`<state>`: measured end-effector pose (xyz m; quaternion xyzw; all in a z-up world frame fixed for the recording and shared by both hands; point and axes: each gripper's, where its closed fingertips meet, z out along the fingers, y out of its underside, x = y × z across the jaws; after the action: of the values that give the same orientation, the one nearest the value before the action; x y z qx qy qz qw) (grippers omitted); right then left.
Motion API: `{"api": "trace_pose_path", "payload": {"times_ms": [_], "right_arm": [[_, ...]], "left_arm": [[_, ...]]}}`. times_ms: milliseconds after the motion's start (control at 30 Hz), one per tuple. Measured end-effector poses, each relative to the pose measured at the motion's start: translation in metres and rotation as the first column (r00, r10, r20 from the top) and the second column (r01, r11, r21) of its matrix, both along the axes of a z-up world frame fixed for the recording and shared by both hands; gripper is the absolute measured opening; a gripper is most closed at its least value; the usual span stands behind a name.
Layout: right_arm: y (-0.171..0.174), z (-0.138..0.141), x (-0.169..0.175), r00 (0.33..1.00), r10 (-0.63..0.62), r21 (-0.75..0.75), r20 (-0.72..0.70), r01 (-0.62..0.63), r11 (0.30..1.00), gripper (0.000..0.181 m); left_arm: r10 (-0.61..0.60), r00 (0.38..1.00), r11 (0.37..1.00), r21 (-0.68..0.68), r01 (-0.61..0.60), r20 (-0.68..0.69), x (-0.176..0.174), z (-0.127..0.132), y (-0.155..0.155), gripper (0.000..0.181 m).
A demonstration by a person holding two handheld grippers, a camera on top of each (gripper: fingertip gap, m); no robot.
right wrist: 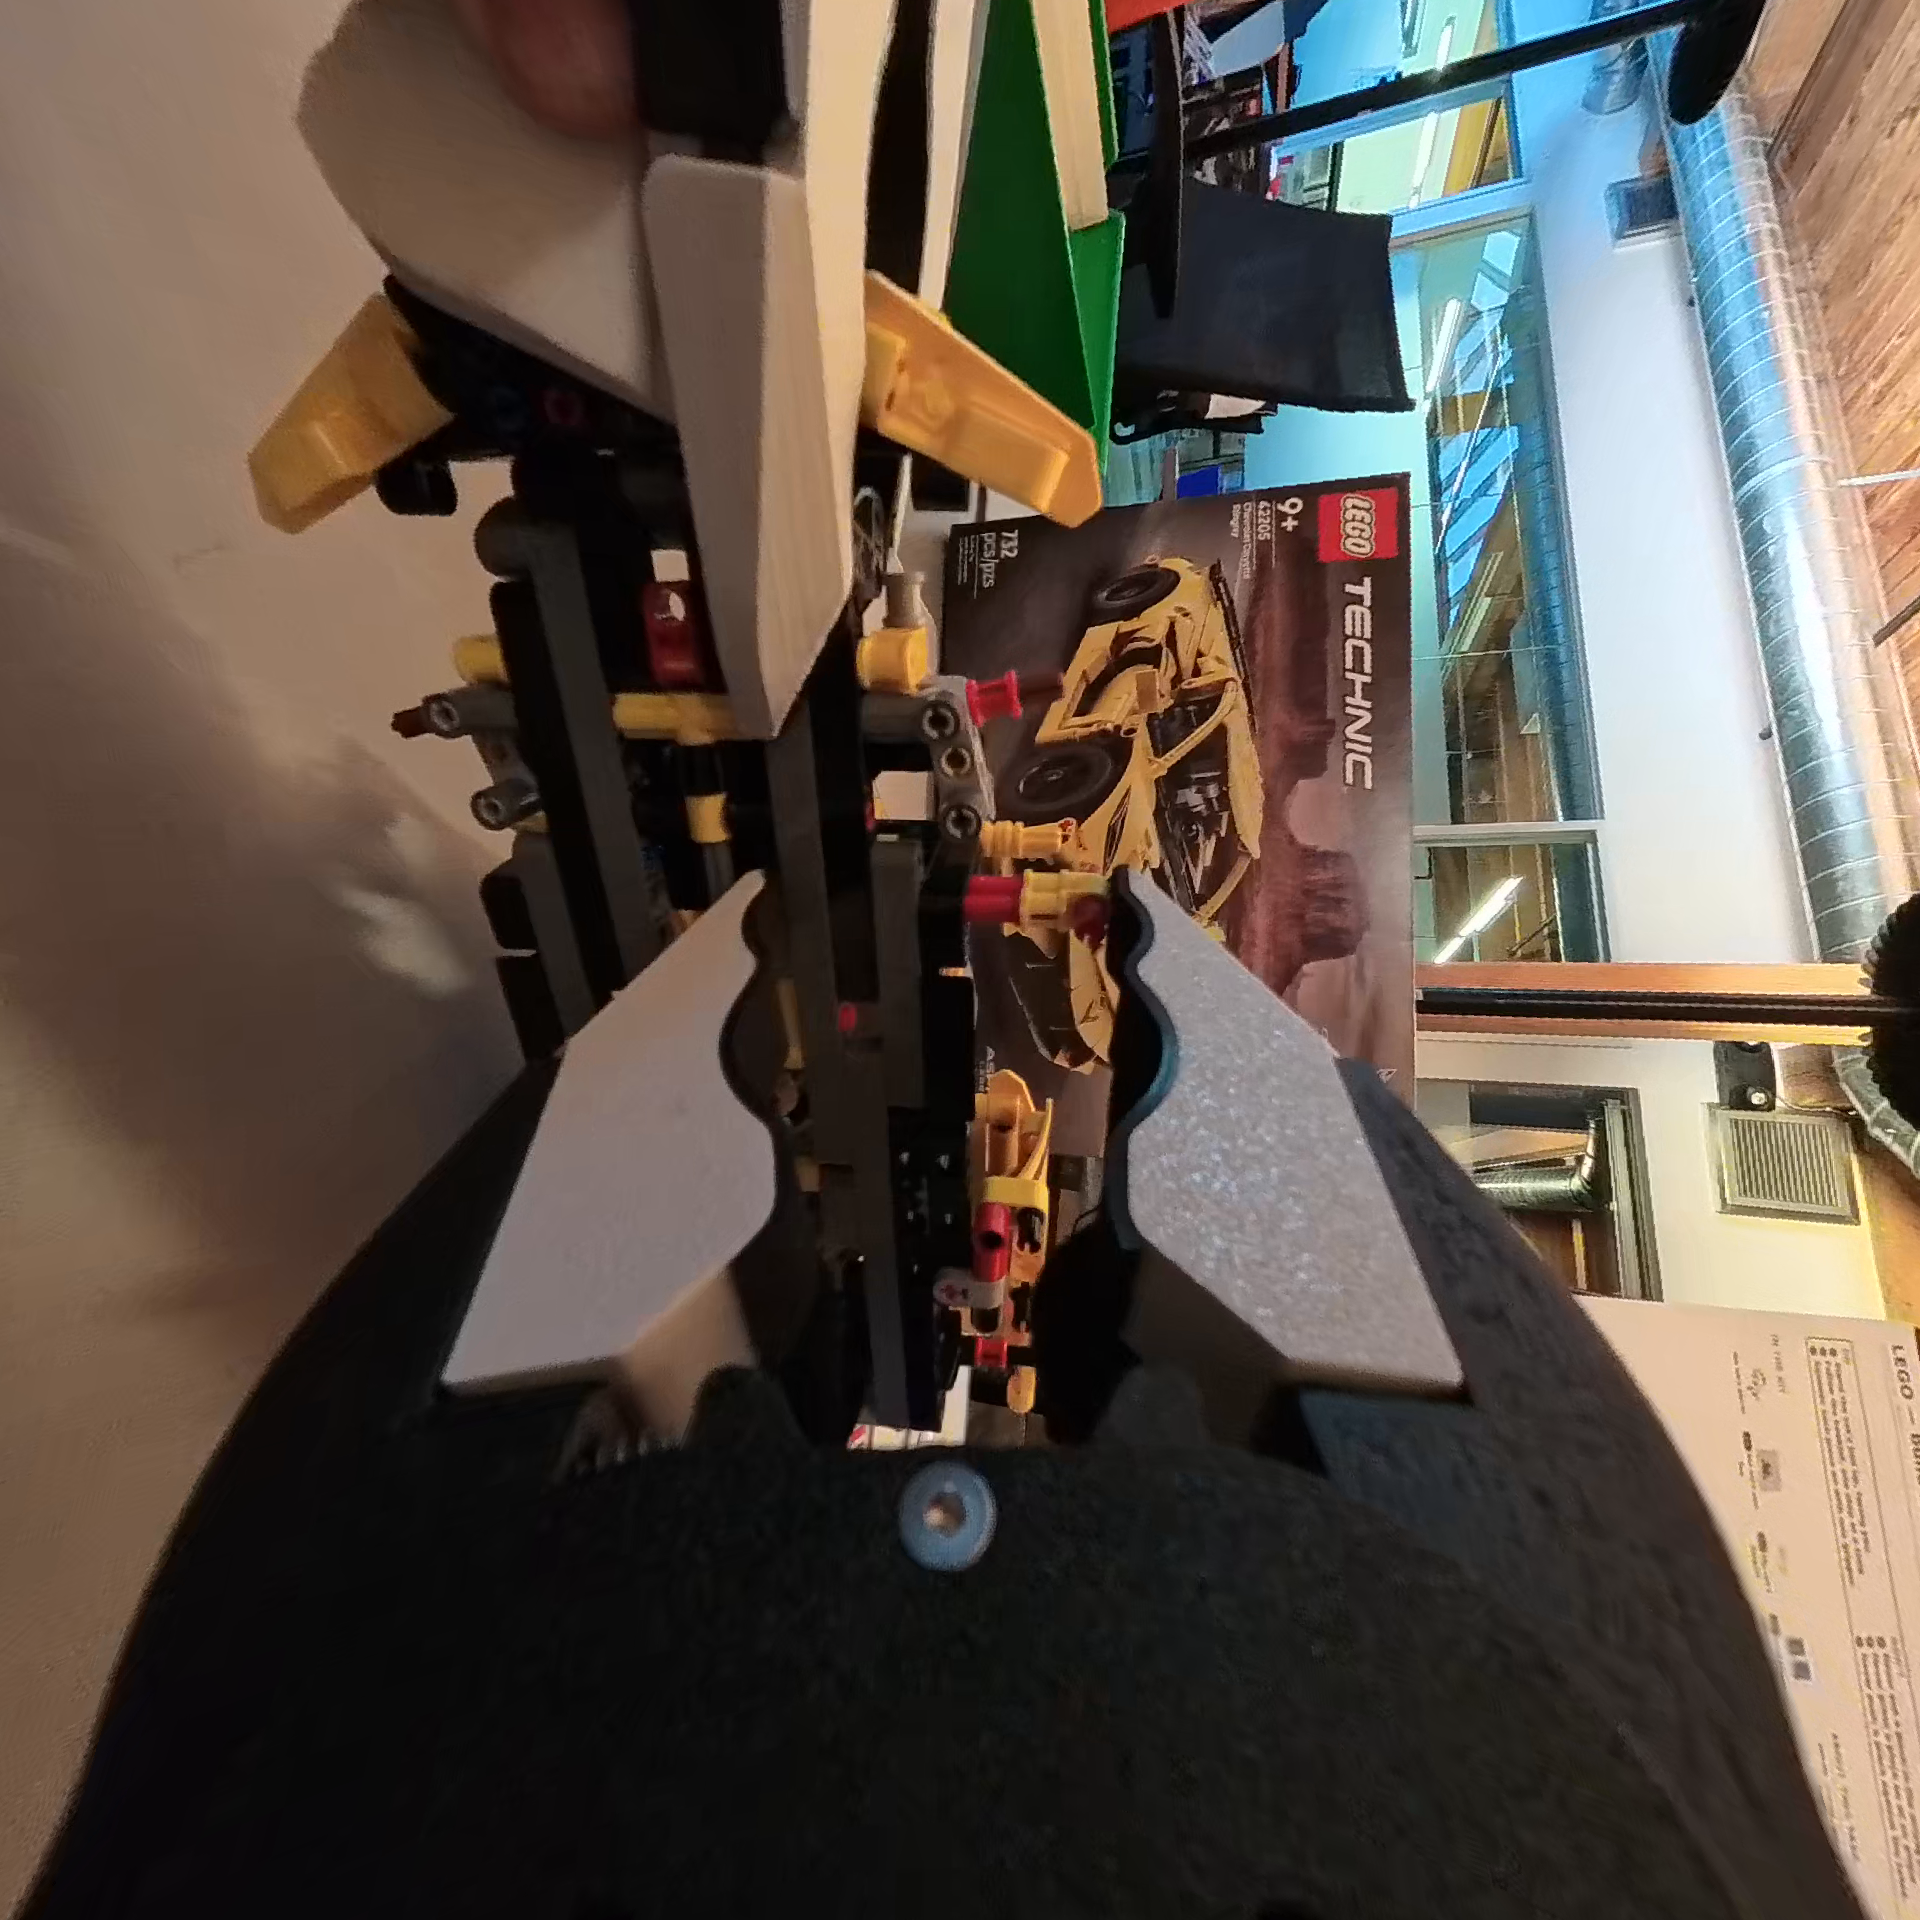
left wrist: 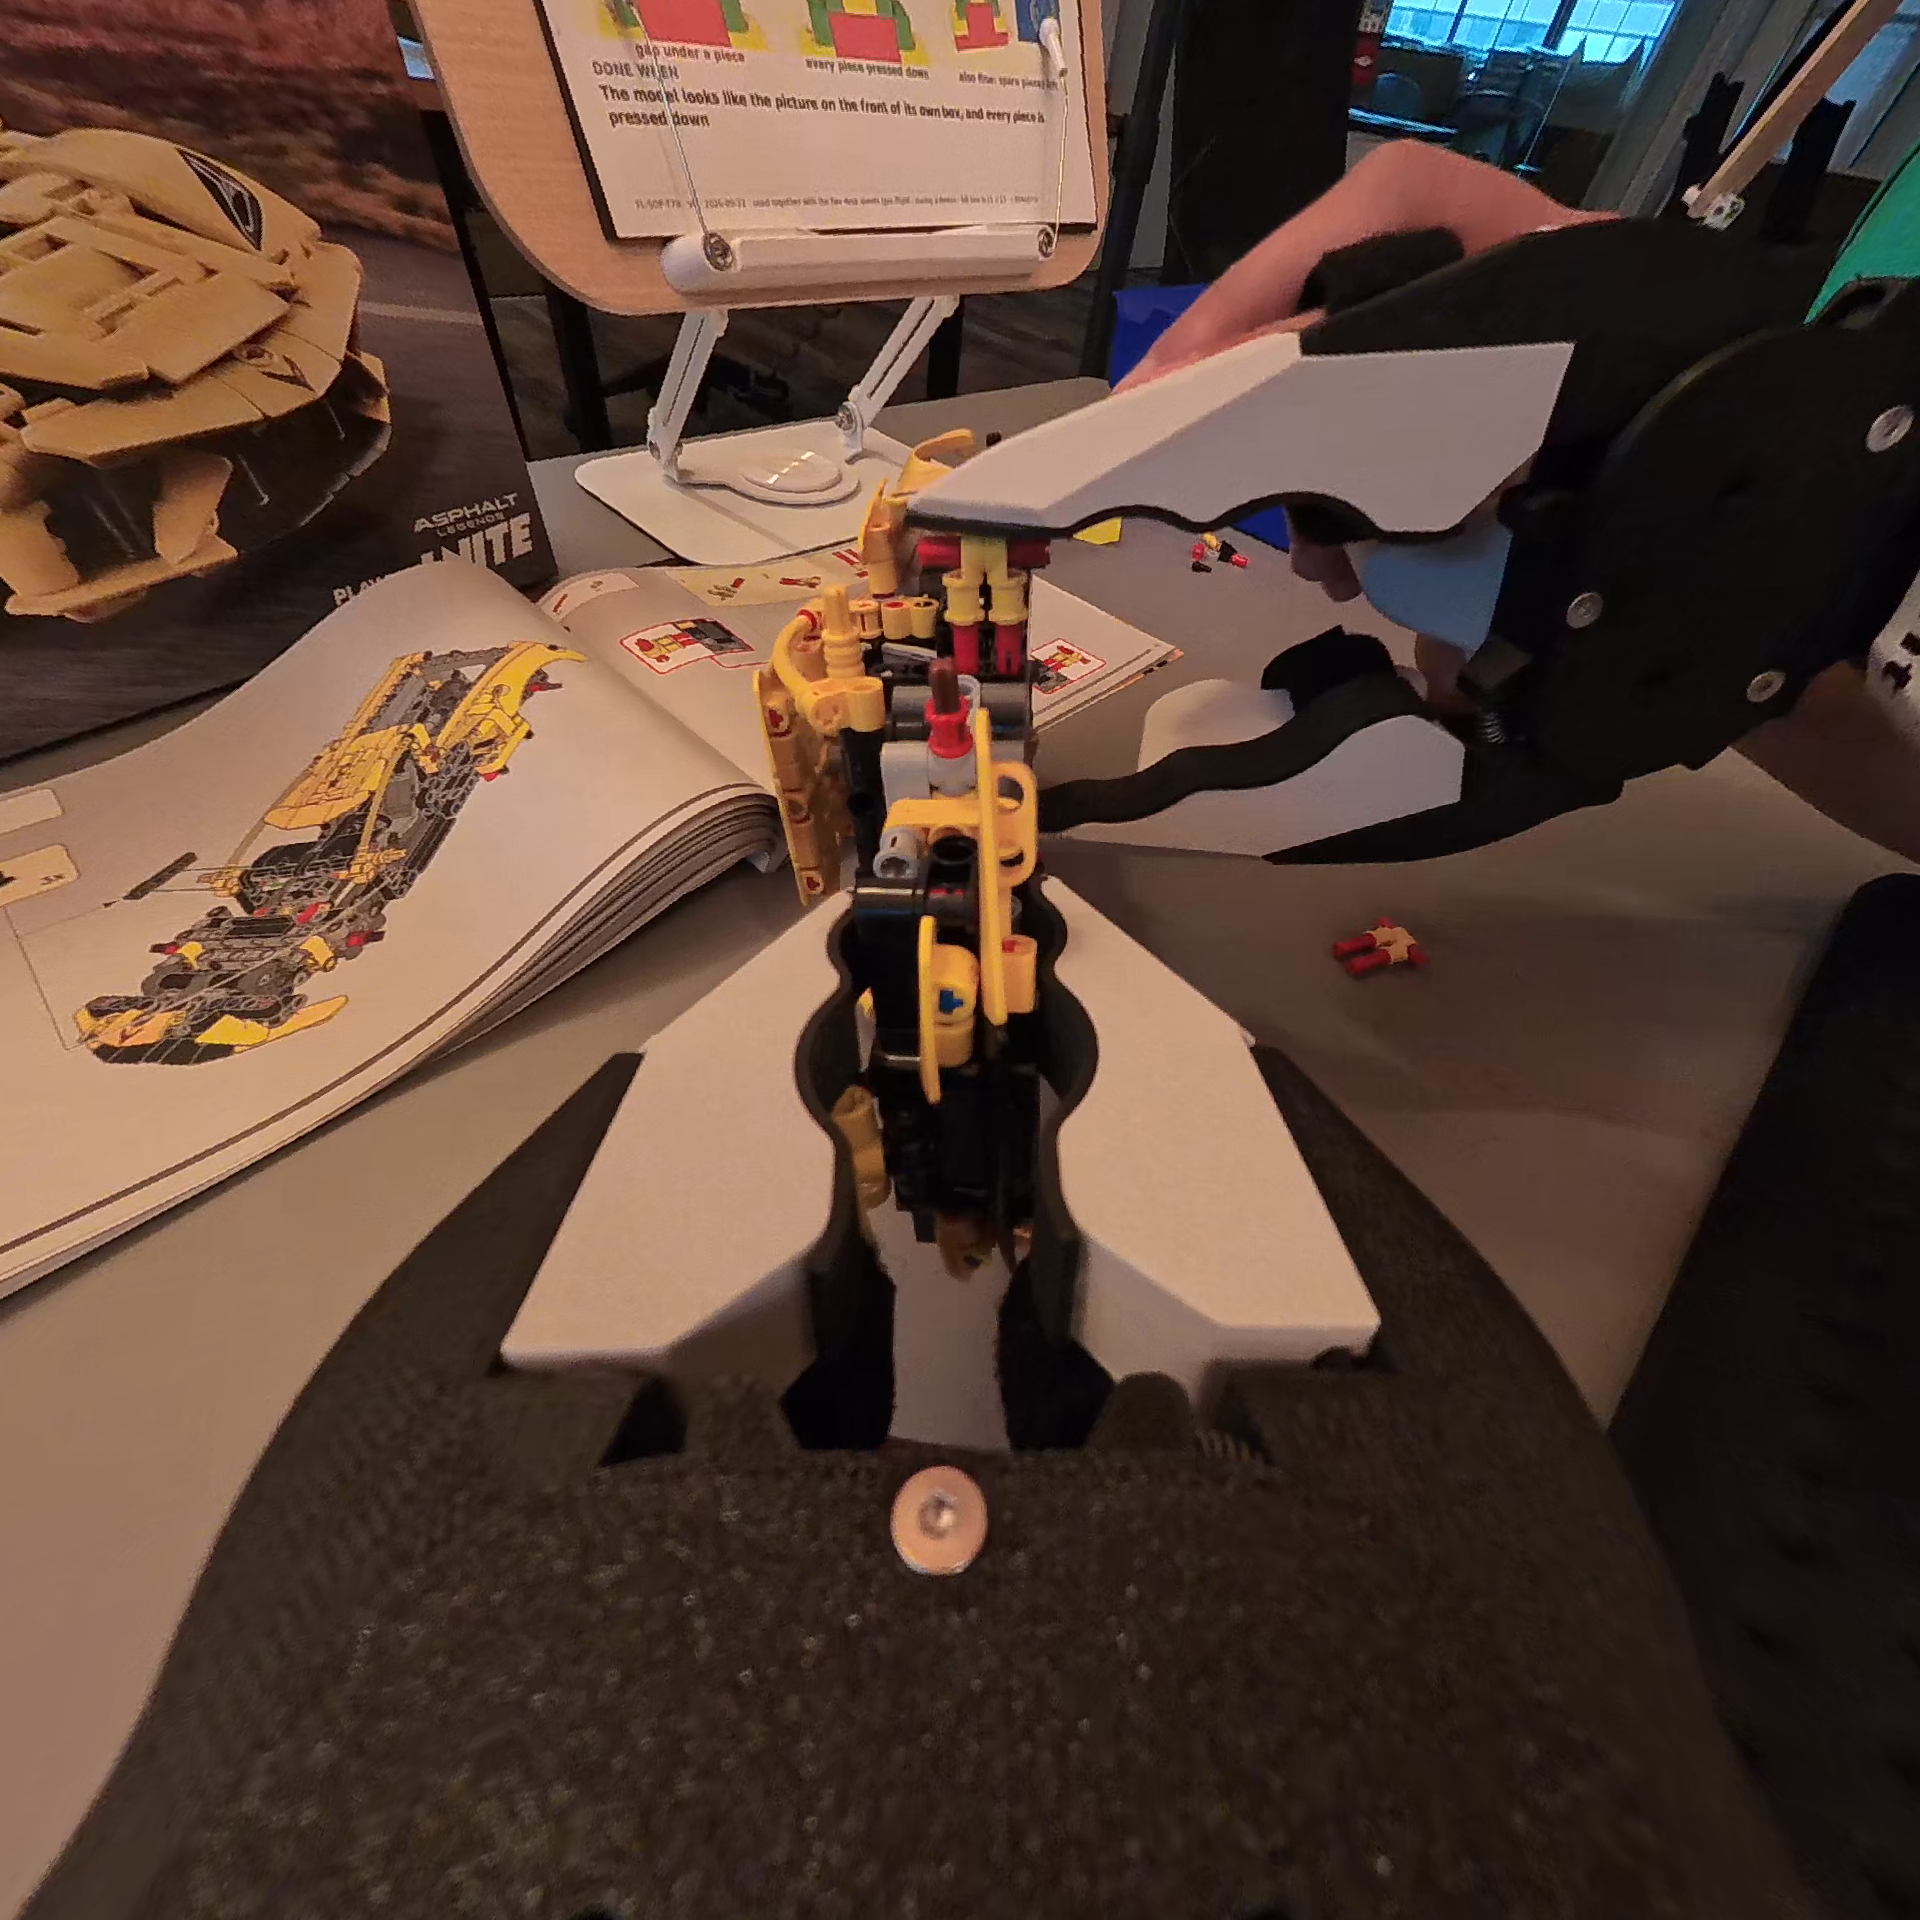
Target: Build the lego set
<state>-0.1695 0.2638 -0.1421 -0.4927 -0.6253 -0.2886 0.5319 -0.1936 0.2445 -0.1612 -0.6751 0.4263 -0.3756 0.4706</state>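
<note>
The left tool [left wrist: 940,1049] pinches the half-built yellow and black lego model [left wrist: 935,831], holding it upright above the counter [left wrist: 1455,1091]. The right tool [right wrist: 925,935] is spread around the model's far end, one finger [left wrist: 1195,447] resting on top. A small red and yellow piece [left wrist: 1380,943] lies near the counter's right edge, the open instruction booklet [left wrist: 364,883] at its left.

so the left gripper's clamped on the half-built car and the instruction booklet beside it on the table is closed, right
Not quite. The left gripper is clamped on the half-built car, but the instruction booklet lies open on the table, as the left wrist view shows.
</note>
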Motion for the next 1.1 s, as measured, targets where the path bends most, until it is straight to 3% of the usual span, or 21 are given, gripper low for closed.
{"api": "trace_pose_path", "payload": {"times_ms": [1100], "right_arm": [[-0.0007,-0.0033,0.0011,1.0,0.008,0.063,-0.001,-0.008,0.998,0.051]], "left_arm": [[-0.012,1.0,1.0,-0.004,0.012,0.011,0.0019,0.001,-0.0026,0.027]]}}
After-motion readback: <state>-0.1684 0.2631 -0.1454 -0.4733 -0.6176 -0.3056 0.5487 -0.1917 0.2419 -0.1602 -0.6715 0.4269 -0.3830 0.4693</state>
